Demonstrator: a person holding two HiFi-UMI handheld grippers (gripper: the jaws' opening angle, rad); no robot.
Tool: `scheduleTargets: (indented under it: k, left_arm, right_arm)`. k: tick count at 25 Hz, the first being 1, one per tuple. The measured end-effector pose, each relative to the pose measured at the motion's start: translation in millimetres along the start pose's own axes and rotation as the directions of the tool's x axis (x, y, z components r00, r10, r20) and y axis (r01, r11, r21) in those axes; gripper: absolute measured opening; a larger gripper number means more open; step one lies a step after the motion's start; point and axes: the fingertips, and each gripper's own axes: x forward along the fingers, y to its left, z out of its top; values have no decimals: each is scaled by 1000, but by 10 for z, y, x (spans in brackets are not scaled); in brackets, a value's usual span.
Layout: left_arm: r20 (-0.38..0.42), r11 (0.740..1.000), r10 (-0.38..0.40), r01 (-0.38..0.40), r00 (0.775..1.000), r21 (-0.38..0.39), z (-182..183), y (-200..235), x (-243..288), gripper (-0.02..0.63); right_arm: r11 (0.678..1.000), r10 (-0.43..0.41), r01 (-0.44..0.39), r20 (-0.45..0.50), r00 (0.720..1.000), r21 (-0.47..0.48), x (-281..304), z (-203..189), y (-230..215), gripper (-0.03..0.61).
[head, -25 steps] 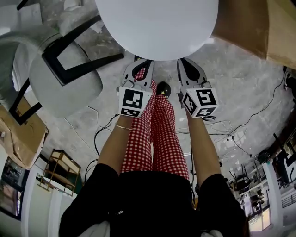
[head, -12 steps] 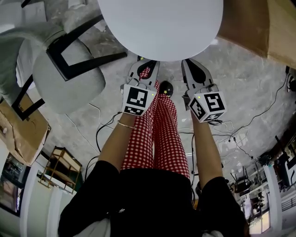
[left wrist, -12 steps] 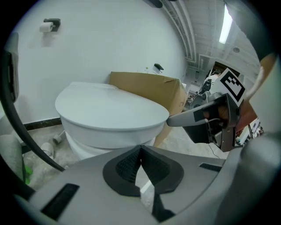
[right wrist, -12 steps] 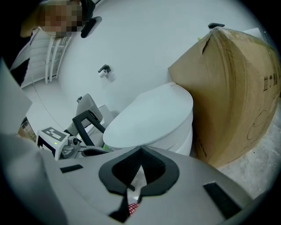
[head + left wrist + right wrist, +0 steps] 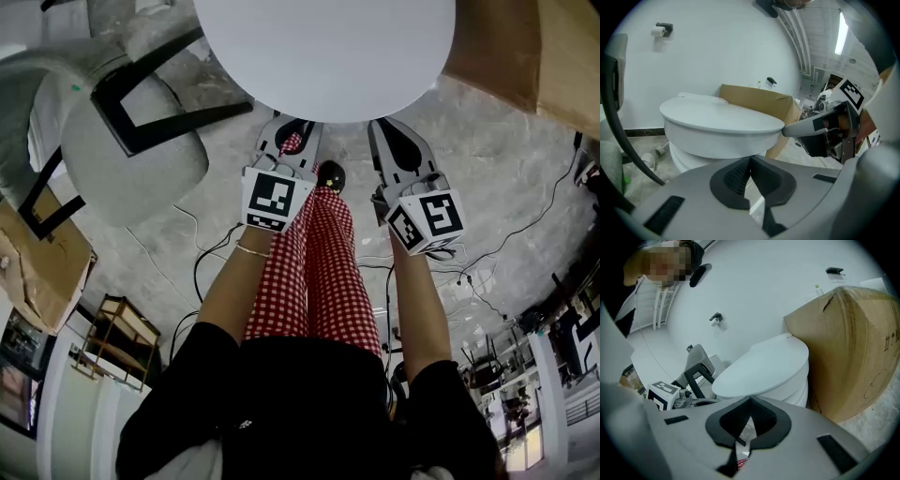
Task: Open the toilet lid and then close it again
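The grey concrete floor (image 5: 506,187) fills most of the head view, with black cables trailing across it. On it stands the white ceramic toilet bowl (image 5: 712,145), and the white oval plastic toilet lid (image 5: 323,47) lies flat and shut on top of it. Beside the toilet is a large brown cardboard box (image 5: 534,47), and on the other side a pale grey chair with a black frame (image 5: 131,141). The left gripper (image 5: 289,131) and the right gripper (image 5: 394,131) are held side by side at the lid's front rim, one to each side of the person's red checked trouser legs. The left one's fingers (image 5: 733,180) meet at their tips and hold nothing, and the right one's fingers (image 5: 764,423) are pressed together in the same way, also empty. The lid lies just ahead of and slightly above both sets of tips, its long axis running away from the person toward the white wall. Both grippers look about equally near, so either could slip under the rim and lift.
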Motion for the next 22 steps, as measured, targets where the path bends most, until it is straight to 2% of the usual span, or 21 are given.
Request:
scheduleTargets:
  k: [8, 14, 19, 22]
  left_arm:
    - [44, 1000, -13, 14, 999, -17, 150, -50, -77, 3]
    - [82, 998, -62, 63, 995, -9, 302, -101, -150, 3]
    - [123, 998, -56, 61, 991, -36, 431, -117, -201, 3]
    - [117, 998, -58, 62, 991, -30, 479, -123, -233, 4]
  right_arm:
    - [998, 36, -35, 19, 999, -44, -65, 147, 65, 19]
    - [998, 43, -41, 53, 998, -39, -141, 283, 121, 20]
    - [997, 48, -45, 64, 997, -57, -183, 403, 166, 20]
    - [997, 50, -47, 47, 998, -63, -197, 449, 187, 20]
